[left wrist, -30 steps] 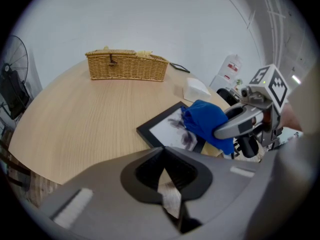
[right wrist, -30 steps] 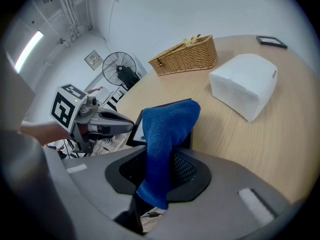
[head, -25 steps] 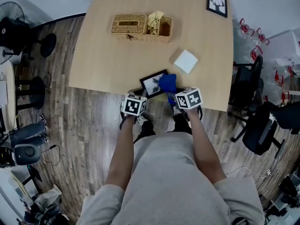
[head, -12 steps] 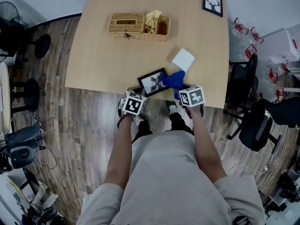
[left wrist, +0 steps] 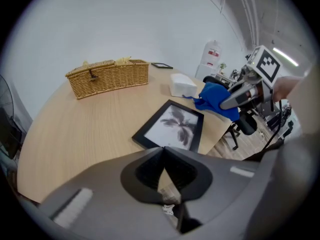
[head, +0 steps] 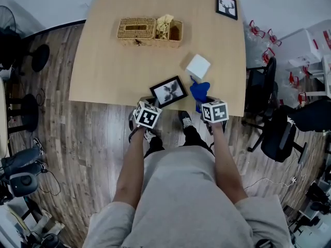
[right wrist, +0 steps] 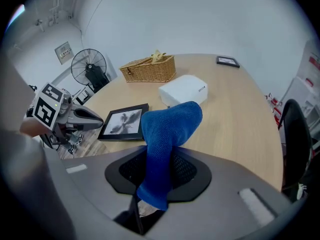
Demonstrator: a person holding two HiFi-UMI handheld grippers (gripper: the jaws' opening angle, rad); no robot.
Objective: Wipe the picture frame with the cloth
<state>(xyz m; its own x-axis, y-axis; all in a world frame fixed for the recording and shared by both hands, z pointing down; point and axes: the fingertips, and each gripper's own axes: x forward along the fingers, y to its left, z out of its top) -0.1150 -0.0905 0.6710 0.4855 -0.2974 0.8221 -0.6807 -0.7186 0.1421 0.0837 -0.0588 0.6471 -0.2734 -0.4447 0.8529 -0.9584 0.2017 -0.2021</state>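
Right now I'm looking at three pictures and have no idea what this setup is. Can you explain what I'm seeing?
There is no robot here: a person holds a two-jaw tool in each hand. One picture looks down from a camera on their head. The other two come from cameras riding on the tools. On the wooden table lie a black picture frame, a white box, a wicker basket and a second small frame at the far edge. The right tool pinches a blue cloth; the left tool is shut on nothing.
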